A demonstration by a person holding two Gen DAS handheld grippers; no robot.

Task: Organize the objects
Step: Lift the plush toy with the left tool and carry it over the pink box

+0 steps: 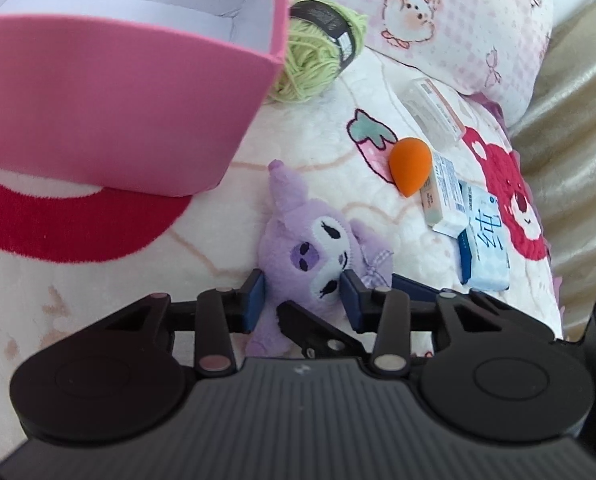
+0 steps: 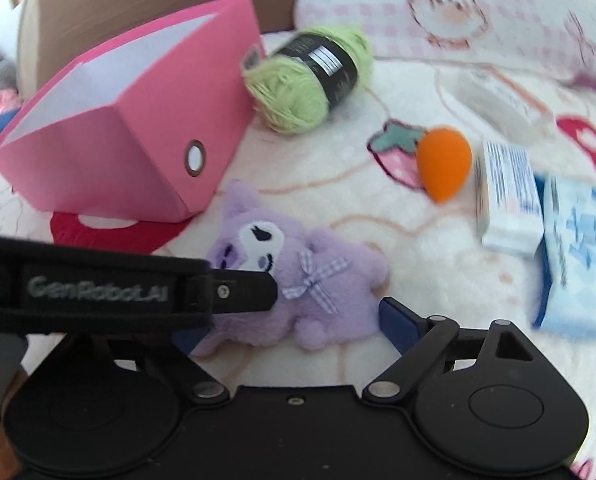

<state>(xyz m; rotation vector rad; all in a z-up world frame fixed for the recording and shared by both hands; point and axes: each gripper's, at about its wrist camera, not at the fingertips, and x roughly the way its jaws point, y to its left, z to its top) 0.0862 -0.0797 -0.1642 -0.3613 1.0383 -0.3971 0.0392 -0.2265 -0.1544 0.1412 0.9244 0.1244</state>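
Left hand-held gripper point(image 1: 303, 294) has narrowed onto the purple plush toy point(image 1: 318, 256): both blue pads press the sides of its head, which lies on the white fleece blanket point(image 1: 218, 216) of a bed. The plush sits just below the near corner of the pink storage box point(image 1: 118, 100), close to it but apart from it. In the right wrist view the left unit's black strap and finger cross in from the left and cover part of the plush's face.

Right hand-held gripper point(image 2: 286, 326) stands wide, with the plush toy point(image 2: 322, 288) lying between its fingers. The right blue pad sits just beside the plush's lower body, not pressing; the left pad is mostly hidden under the strap, so contact there cannot be told.

Pink storage box point(image 2: 138, 132) is open, white inside, with a metal-ringed hole on one face. Green yarn ball point(image 2: 302, 84) with a black label lies just beside the box's far corner. Orange makeup sponge point(image 2: 444, 160) rests on a strawberry print. Near it are a white and blue carton point(image 2: 508, 200) and, beside that, a light blue tissue pack point(image 2: 578, 256). A clear packaged item point(image 1: 432, 114) lies further back. A pink checked pillow point(image 1: 438, 12) is behind everything.
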